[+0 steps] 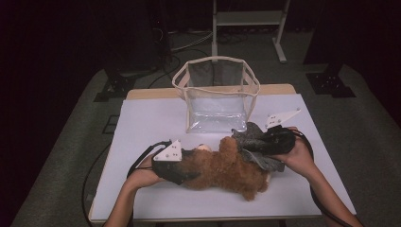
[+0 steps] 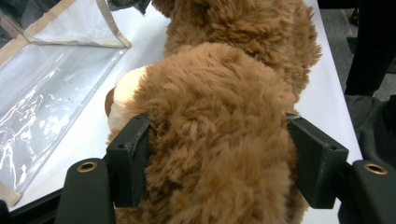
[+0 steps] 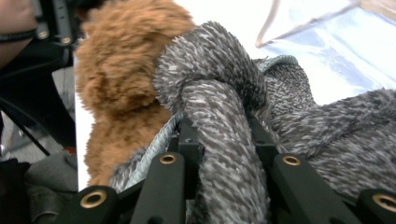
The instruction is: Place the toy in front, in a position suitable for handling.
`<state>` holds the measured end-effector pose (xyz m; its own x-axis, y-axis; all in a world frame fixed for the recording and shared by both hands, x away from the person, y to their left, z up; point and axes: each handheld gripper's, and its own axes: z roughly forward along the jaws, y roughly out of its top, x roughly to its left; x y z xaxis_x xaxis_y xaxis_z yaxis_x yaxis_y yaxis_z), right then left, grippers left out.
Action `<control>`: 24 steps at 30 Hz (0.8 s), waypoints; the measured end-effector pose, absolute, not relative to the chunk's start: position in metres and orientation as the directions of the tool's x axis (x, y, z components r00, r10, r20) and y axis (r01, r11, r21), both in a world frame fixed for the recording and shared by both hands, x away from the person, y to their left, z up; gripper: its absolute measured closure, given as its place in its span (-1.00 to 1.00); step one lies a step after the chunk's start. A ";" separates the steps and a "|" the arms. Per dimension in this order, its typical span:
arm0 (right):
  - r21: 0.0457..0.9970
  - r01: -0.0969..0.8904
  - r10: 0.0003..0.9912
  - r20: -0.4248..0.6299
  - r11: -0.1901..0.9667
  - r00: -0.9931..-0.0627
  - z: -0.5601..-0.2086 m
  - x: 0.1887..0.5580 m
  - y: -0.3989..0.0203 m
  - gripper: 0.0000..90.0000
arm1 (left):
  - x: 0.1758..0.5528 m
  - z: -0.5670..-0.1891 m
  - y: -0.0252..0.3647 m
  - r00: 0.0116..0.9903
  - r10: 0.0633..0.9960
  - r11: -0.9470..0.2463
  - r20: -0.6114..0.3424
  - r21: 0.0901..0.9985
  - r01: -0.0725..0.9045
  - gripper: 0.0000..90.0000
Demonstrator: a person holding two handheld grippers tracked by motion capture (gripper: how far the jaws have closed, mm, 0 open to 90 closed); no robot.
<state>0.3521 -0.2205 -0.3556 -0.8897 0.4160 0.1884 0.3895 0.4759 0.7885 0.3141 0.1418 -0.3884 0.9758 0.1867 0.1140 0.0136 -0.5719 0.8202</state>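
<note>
A brown plush bear (image 1: 227, 168) lies on its side across the white table (image 1: 151, 123). My left gripper (image 1: 182, 168) grips its head: in the left gripper view both pads (image 2: 133, 154) press into the fur of the bear (image 2: 219, 116). A grey fuzzy knitted garment (image 1: 262, 161) sits at the bear's right end, over its body. My right gripper (image 1: 265, 139) is shut on a bunched fold of that garment (image 3: 219, 116), with the bear (image 3: 121, 70) just beyond it.
A clear plastic bag (image 1: 216, 99) with beige trim stands open-topped behind the bear, near the table's far edge. It also appears as the bag (image 2: 51, 88) beside the bear's face. Dark floor, cables and a frame lie beyond the table.
</note>
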 end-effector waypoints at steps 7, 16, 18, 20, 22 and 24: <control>0.773 0.481 0.521 0.232 0.413 -0.821 -0.361 0.358 -0.261 0.63 | 0.315 -0.387 0.140 0.976 0.193 -0.570 0.106 0.822 0.024 -0.34; 0.835 0.355 0.381 0.193 0.420 -0.904 -0.331 0.332 -0.227 0.63 | 0.316 -0.387 0.137 0.971 0.220 -0.569 0.098 0.821 0.047 -0.35; 0.837 0.337 0.355 0.186 0.431 -0.916 -0.330 0.328 -0.215 0.63 | 0.316 -0.387 0.136 0.971 0.220 -0.570 0.098 0.820 0.046 -0.35; 0.826 0.343 0.344 0.195 0.447 -0.918 -0.336 0.329 -0.203 0.63 | 0.315 -0.386 0.137 0.971 0.217 -0.575 0.101 0.817 0.043 -0.35; 0.815 0.361 0.344 0.214 0.453 -0.914 -0.344 0.330 -0.196 0.63 | 0.315 -0.386 0.136 0.971 0.218 -0.566 0.096 0.823 0.046 -0.35; 0.796 0.363 0.346 0.206 0.484 -0.915 -0.353 0.330 -0.186 0.63 | 0.316 -0.386 0.136 0.971 0.221 -0.566 0.092 0.822 0.051 -0.35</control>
